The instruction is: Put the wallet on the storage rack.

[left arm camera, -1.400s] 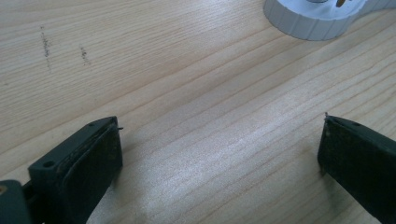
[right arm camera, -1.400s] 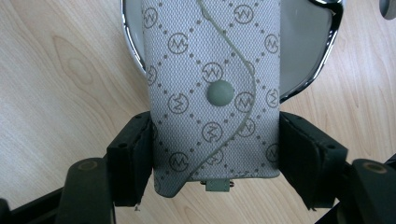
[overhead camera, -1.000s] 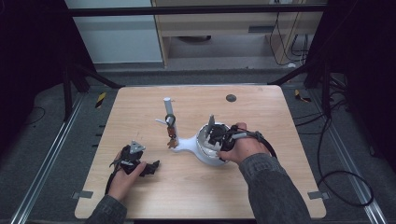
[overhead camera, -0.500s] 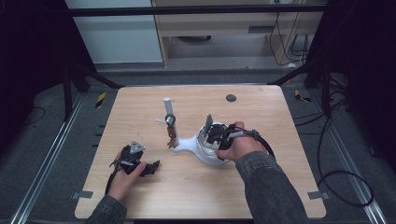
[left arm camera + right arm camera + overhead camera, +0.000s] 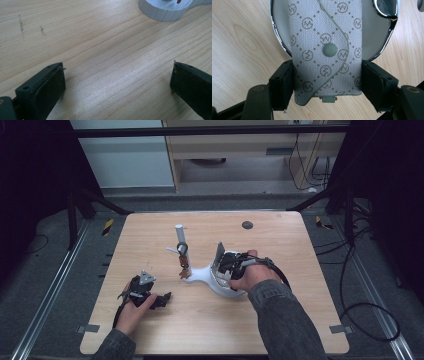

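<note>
A grey monogrammed key case with a snap button stands upright between the black fingers of my right gripper, which is shut on it. The case hangs over a white dish with a chrome rim. From above, the case rises in front of my right gripper, above the white dish. The dish joins a white post with small items hanging from it. My left gripper rests on the table at the front left, open, with bare wood between its jaws.
The wooden table carries a small dark round mark near its far edge. The stand's ribbed white base lies ahead of the left gripper. Dark floor, rails and cables surround the table.
My right gripper has shifted a little to the left with the key case in it. The left gripper has stayed where it was.
</note>
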The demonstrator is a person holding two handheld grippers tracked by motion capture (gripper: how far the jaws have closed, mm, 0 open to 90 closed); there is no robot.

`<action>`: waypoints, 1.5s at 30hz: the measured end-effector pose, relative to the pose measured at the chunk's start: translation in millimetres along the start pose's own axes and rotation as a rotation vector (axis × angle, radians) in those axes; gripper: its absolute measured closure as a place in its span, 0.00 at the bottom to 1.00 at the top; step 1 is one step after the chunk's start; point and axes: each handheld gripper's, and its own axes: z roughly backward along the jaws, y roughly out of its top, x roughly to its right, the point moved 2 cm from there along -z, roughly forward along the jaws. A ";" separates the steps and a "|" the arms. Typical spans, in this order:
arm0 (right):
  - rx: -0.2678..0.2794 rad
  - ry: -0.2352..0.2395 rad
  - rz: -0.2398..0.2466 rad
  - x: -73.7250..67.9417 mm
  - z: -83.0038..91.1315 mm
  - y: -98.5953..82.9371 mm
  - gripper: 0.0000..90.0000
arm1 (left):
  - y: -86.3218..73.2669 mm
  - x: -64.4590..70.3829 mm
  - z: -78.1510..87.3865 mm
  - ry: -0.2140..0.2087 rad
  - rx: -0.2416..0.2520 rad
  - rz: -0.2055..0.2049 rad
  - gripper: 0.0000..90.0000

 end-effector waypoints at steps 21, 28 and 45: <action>-0.011 0.021 -0.009 2.3 -7.4 7.3 0.34 | 0.2 0.6 -0.1 -0.003 0.000 -0.003 0.00; -0.006 0.024 -0.009 2.4 -9.0 9.3 0.34 | 0.2 0.7 -0.2 -0.003 0.000 -0.002 0.00; 0.070 0.023 -0.065 6.8 -3.6 5.0 0.22 | 0.3 1.0 -0.3 -0.004 0.001 -0.004 0.00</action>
